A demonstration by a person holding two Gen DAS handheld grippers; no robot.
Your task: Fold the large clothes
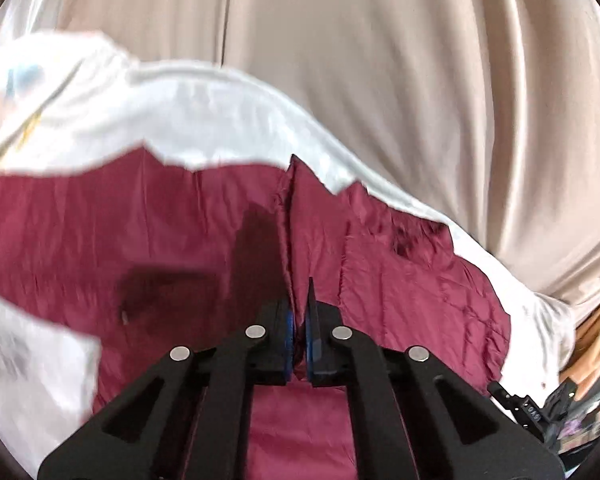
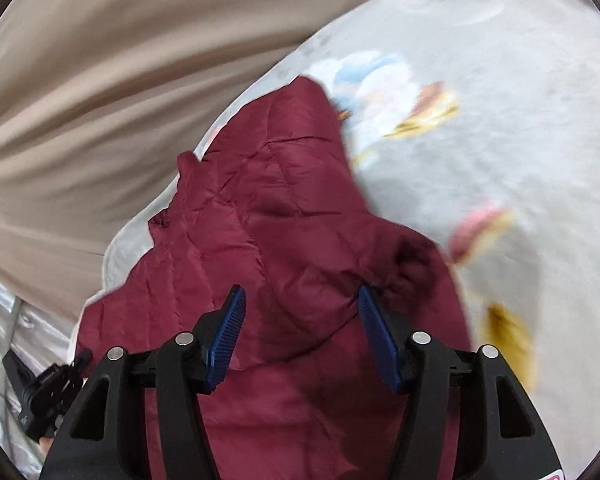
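Beige curtain behind, pale printed sheet below. On the sheet lies the maroon quilted jacket, rumpled, one part doubled over itself — no neat fold yet. My left gripper has its jaws nearly closed, pinching a raised ridge of the jacket. My right gripper hangs over the bunched cloth, jaws wide, holding nothing. I judge the folding barely begun — flattening and most folds remain.

**No legible text**

Nothing readable showed in either view. Small pale characters stood on a black device at the lower right of the left wrist view, too blurred to read. A red mark at the right wrist view's bottom edge was cut off.
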